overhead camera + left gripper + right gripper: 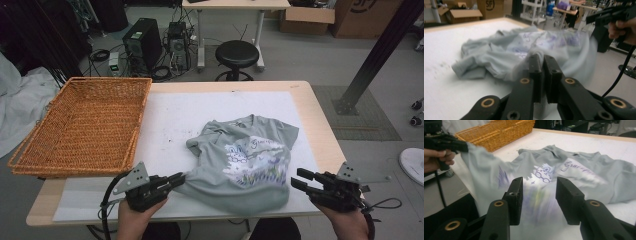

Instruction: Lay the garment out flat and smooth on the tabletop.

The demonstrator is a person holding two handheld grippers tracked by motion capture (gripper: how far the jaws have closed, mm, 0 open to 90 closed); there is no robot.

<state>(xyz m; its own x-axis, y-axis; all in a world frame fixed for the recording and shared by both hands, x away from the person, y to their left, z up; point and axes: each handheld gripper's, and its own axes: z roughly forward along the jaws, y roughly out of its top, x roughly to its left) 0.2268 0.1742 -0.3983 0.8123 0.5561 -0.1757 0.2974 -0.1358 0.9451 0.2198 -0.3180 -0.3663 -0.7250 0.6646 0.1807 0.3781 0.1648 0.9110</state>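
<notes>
A grey printed t-shirt (pixel 245 160) is spread loosely on the white mat (pixel 175 120) of the table, with its near hem hanging at the front edge. One corner of that hem is pinched by the left gripper (pixel 176 180), whose jaws are pressed almost fully together on the cloth, as is seen clearly in the left gripper view (pixel 541 65). The right gripper (pixel 298 179) is held just beside the opposite corner of the hem with its jaws partly apart; in the right gripper view (pixel 539 192) cloth is seen blurred between the jaws, but no pad is pressed on it, so nothing is held there.

The main risk is judged to be a one-sided lift. If the shirt is raised by the left corner alone, it is likely to be dragged into a twisted bunch, and the free corner may be dropped over the table's front edge. The right jaws could also be closed on air, or on a double layer, because the hem is swinging and blurred. The pinch at the left is set on a small bite of fabric, so it may be pulled out by a sharp tug. A woven basket (pixel 85 125) stands well apart at the left and is unlikely to be caught.
</notes>
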